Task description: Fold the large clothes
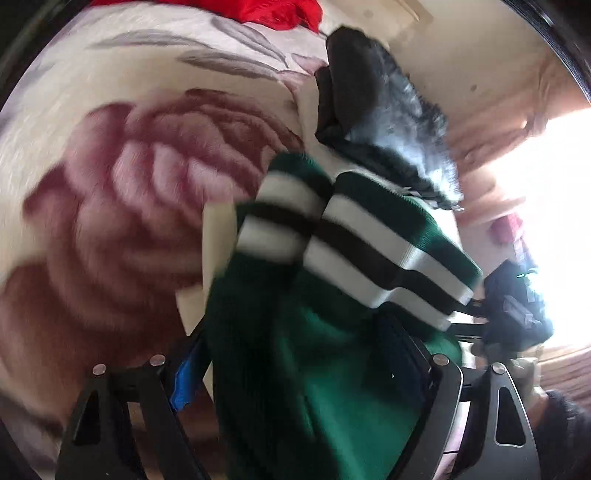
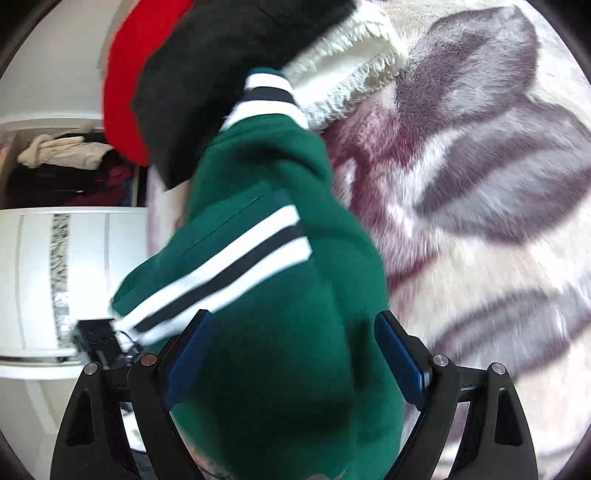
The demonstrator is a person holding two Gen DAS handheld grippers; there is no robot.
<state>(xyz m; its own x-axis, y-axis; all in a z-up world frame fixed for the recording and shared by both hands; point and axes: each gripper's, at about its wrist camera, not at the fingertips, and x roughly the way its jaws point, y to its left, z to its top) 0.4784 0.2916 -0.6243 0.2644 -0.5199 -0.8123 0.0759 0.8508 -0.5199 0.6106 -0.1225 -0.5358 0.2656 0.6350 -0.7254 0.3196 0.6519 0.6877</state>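
Floral blanket [image 2: 480, 258] carries green sweater [image 2: 280, 295], dark coat [image 1: 369, 92].

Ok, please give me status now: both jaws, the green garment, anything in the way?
Left gripper and right gripper: jaws wide, not pressing. Green striped sweater between both, on floral blanket. Dark fur-trimmed coat piled just beyond.

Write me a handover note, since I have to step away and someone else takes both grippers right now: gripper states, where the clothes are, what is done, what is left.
Left gripper: jaws wide, green striped sweater bunched between the fingers, pads not pressing it.
Right gripper: also wide open, the same sweater lying between its fingers, not clamped.
The sweater rests crumpled on the floral blanket. Beyond it lie a dark fur-trimmed garment and a red garment.
Done: no neat fold is visible.
Left: regrip the sweater, spread it flat, fold it, then likely the other garments.
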